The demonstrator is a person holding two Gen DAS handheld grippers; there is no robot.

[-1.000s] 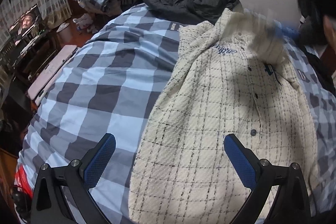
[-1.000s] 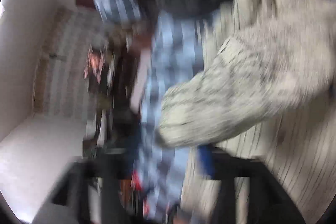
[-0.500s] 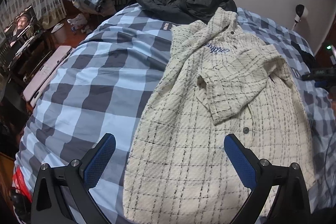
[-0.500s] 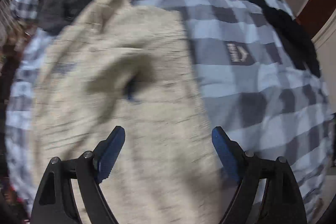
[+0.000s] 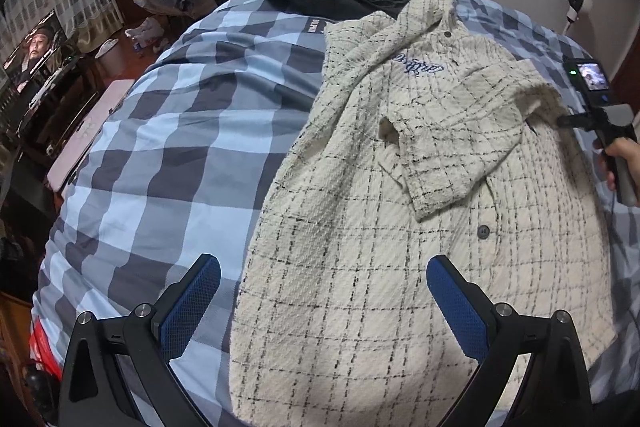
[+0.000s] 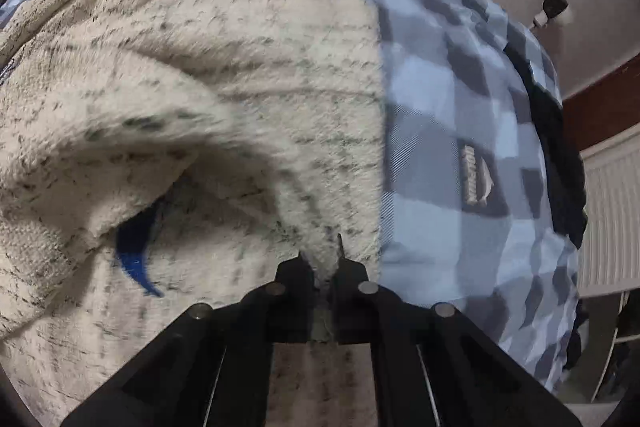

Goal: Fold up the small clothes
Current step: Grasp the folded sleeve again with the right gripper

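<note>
From the left wrist: one cream checked shirt (image 5: 420, 207) lies spread on the bed (image 5: 180, 147), one sleeve (image 5: 452, 147) folded across its front. The left gripper (image 5: 324, 307) hangs over the hem, fingers wide, nothing between them. At the right edge, a hand (image 5: 624, 159) grips a handle, mostly cut off.

From the right wrist, blurred: the right gripper (image 6: 320, 259) has just been closing, fingers pinched on the shirt's edge (image 6: 324, 247). Two dark garments behind, hard to make out.

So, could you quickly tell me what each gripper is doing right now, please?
Left gripper: open, holding nothing, above the cream plaid shirt.
Right gripper: just closed, pinching the shirt's edge.
</note>
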